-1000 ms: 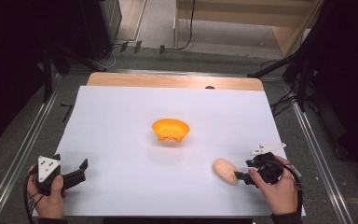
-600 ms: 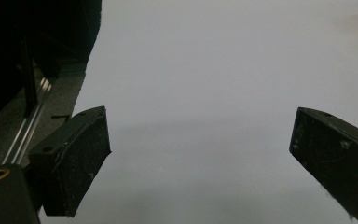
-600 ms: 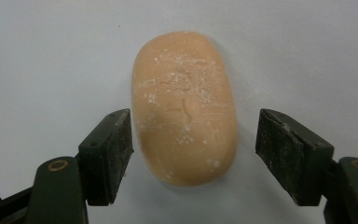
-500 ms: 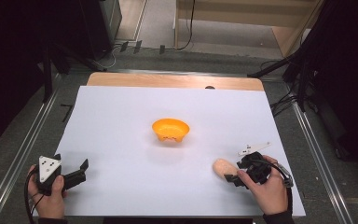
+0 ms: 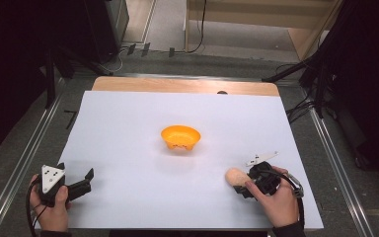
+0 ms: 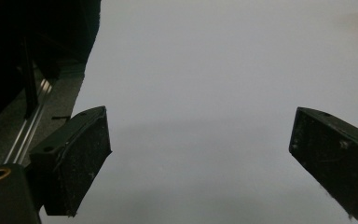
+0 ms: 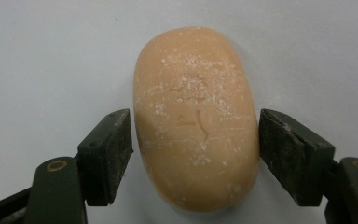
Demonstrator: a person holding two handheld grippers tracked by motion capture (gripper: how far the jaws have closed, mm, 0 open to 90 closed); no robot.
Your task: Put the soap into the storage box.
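Observation:
A peach-coloured oval bar of soap [image 5: 235, 176] lies on the white sheet at the front right. In the right gripper view the soap [image 7: 196, 116] sits between the two black jaws, its scuffed top face up. My right gripper [image 5: 242, 183] has just been closing, and its pads [image 7: 114, 149] meet the soap's two long sides. An orange bowl [image 5: 180, 137] stands in the middle of the sheet, apart from both grippers. My left gripper [image 5: 85, 178] rests at the front left, jaws wide apart with nothing between them [image 6: 200, 154].
The white sheet [image 5: 128, 123] covers most of the table, with a wooden strip [image 5: 177, 85] at the far edge. Metal rails [image 5: 24, 163] run along both sides. Dark stands and cables crowd the floor beyond the table.
My right hand has slid left toward the soap, and its jaws now straddle it. The left hand and the bowl have stayed put.

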